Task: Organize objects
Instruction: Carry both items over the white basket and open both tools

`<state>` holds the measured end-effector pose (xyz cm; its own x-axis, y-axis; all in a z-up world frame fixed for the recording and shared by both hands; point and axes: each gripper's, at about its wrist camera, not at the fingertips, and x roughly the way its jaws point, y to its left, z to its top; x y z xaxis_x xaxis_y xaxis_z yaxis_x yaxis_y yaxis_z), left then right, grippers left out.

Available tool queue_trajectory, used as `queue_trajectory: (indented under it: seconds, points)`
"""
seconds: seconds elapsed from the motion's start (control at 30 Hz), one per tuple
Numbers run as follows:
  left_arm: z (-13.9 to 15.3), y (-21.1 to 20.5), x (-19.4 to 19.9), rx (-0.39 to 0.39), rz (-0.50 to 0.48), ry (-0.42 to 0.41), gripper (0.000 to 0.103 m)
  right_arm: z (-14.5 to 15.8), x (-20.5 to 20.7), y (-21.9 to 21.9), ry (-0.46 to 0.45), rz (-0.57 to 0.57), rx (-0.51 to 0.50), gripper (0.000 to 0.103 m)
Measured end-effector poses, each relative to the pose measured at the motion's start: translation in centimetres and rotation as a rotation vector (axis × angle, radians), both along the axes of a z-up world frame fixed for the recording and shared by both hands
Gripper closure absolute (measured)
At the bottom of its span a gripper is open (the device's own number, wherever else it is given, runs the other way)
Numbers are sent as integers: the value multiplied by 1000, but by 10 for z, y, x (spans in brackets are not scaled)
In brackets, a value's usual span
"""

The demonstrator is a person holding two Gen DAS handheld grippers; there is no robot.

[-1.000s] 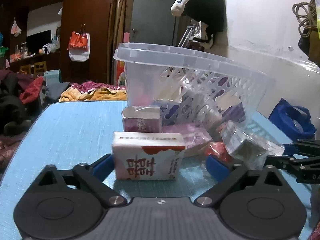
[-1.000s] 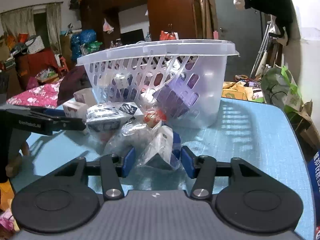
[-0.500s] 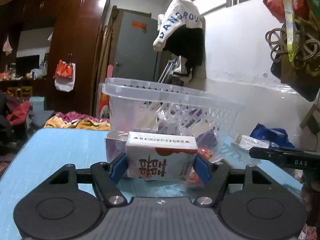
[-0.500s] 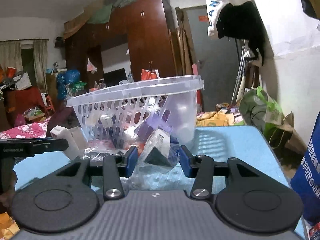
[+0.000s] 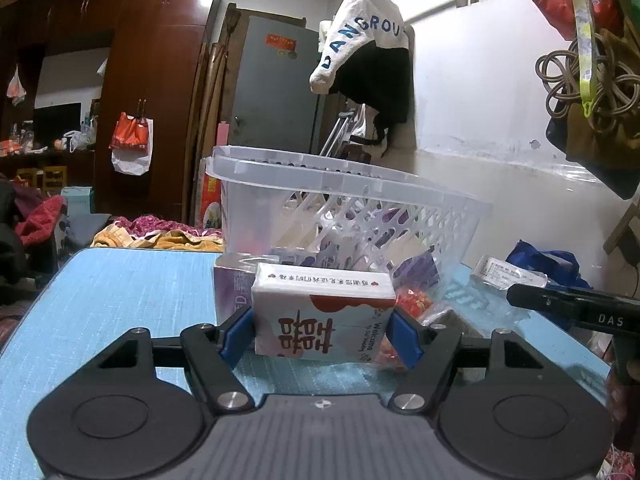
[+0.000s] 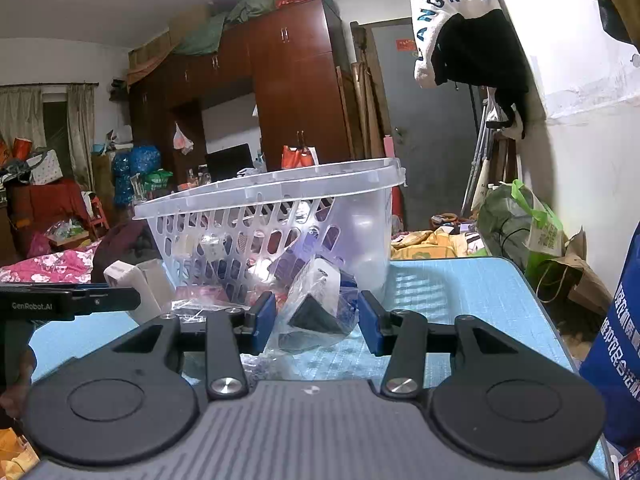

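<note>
Pack (image 5: 324,312), white with red characters, clamped between blue pads of left tool (image 5: 320,338), one pad flat on each short end, printed face toward camera. Jaws of that tool just been closing, to a middling width, with pack between them and pads now pressing on it. Cannot tell whether pack rests on blue tabletop (image 5: 132,288) or hangs just above it. Directly beyond left tool, touching back of pack: purple box (image 5: 232,284), standing on tabletop. Beyond that again, straight ahead: clear slotted basket (image 5: 320,172), upright, with several small things showing dimly through its wall, too blurred to name. Ahead and to right of left tool, just beside pack: red packet (image 5: 412,302) among crumpled clear wrapping. Right tool (image 6: 316,322) set fairly narrow and gripping clear bag (image 6: 316,308), both pads sunk into the plastic; inside bag a dark wedge-shaped item and something white, not clear enough to name. Bag bulging up and forward from between those pads, its lower folds close over tabletop. Basket straight ahead of right tool too, near, just past bag. Both tools side by side, well apart, each pointing slightly downward toward basket from near edge of tabletop.
</note>
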<state>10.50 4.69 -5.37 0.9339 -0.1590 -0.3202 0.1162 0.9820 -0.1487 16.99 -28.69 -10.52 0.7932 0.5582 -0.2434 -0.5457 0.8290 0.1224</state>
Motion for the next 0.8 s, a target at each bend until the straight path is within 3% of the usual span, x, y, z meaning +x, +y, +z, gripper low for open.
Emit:
queue_trajectory:
  seconds: [0.5, 0.6, 0.7, 0.8]
  points:
    - [-1, 0, 0, -3, -1, -3, 29, 1, -1, -1, -10, -4, 8, 55]
    - [2, 3, -9, -29, 5, -55, 29, 3, -10, -3, -41, 0, 25, 55]
    - [12, 11, -21, -135, -52, -95, 29, 22, -27, -11, -84, 42, 76, 55]
    - [40, 9, -31, -134, -63, -170, 29, 56, -37, -16, -143, 62, 107, 55]
